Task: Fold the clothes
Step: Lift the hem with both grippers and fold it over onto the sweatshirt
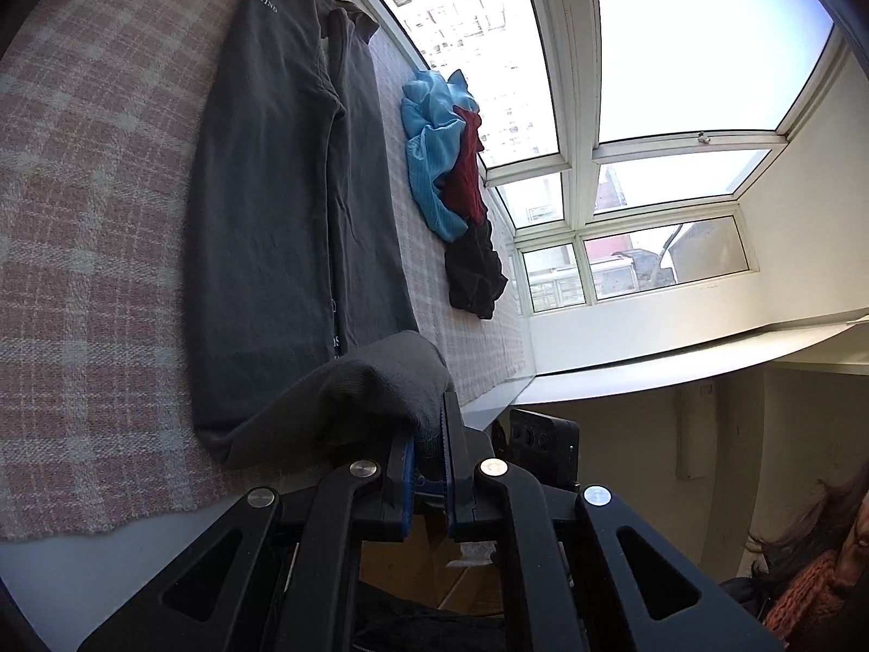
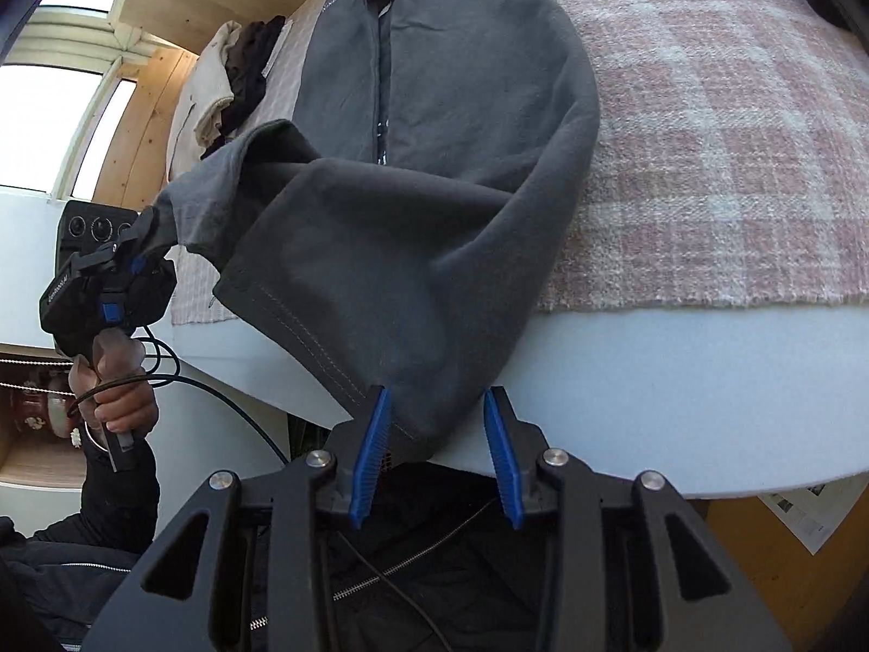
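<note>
A dark grey shirt lies lengthways on the pink-and-white checked blanket that covers the bed, its two sides folded in so that they meet along a seam down the middle, with small white lettering near its far end. Its hem end reaches the near edge of the blanket and spills over the white mattress edge below it. The left gripper has its blue pads clamped tight on a bunched corner of the shirt's hem, the cloth humped up over the fingertips; in the right wrist view the same gripper shows off the corner of the bed, a hand wrapped round its handle and a black cable looping beneath, with the grey cloth stretched from its jaws back to the bed. The right gripper sits at the near edge of the mattress with its jaws partly apart; a fold of the hem hangs down between the two blue pads, brushing the left one and clear of the other, so nothing is pinched there. Toward the window-side edge of the bed, well apart from the shirt, lies a heap of crumpled clothes: a light blue garment, a dark red one on it, and a black one just beside them. At the far end of the bed a cream garment and a dark brown one are piled together.
</note>
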A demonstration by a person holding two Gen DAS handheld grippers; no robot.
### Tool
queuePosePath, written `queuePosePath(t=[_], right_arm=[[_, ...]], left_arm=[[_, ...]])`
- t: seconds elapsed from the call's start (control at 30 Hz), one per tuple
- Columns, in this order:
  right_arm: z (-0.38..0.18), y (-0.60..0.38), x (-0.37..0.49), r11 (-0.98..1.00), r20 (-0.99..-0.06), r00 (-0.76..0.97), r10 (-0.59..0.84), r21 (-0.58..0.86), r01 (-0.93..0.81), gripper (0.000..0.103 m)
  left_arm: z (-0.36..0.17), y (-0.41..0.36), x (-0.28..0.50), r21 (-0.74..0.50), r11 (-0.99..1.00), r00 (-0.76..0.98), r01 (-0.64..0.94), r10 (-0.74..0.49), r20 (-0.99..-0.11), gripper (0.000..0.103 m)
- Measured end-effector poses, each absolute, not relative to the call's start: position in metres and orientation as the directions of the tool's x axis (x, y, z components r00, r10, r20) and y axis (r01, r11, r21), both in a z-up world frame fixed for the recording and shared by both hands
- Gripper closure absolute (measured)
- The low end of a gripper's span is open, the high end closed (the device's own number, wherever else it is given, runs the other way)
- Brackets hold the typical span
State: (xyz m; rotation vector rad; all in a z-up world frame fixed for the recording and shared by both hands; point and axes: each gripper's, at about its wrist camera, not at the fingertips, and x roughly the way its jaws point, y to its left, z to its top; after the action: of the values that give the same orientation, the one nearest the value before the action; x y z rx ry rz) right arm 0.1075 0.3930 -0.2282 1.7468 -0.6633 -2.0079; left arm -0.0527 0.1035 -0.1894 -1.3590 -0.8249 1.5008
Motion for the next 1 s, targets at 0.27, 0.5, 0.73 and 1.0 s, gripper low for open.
queuePosePath(t=[0.27, 0.5, 0.73, 1.0], right_arm=[[-0.245, 0.403, 0.122, -0.633, -0.638, -0.215, -0.739, 0.767, -0.103, 0.099], [-0.185, 0.440, 0.103, -0.534, -0.523, -0.314, -0.793, 0.844, -0.058, 0.099], [-0.170, 0.453, 0.000, -0.555, -0.529, -0.343, -0.776, 0.832, -0.026, 0.099], [-0.222, 0.488, -0.088, -0.630, -0.664, -0.226, -0.713, 0.748, -0.209, 0.073]], left_arm=[[-0.179, 0.102, -0.036, -0.908, -0.349, 0.099, -0.231, 0.920, -0.379, 0.096], [-0.163, 0.104, -0.054, -0.906, -0.342, 0.095, -0.250, 0.923, -0.374, 0.096], [-0.186, 0.117, -0.125, -0.882, -0.413, 0.070, -0.226, 0.897, -0.437, 0.095], [-0.209, 0.101, -0.154, -0.859, -0.488, 0.028, -0.154, 0.867, -0.497, 0.078]])
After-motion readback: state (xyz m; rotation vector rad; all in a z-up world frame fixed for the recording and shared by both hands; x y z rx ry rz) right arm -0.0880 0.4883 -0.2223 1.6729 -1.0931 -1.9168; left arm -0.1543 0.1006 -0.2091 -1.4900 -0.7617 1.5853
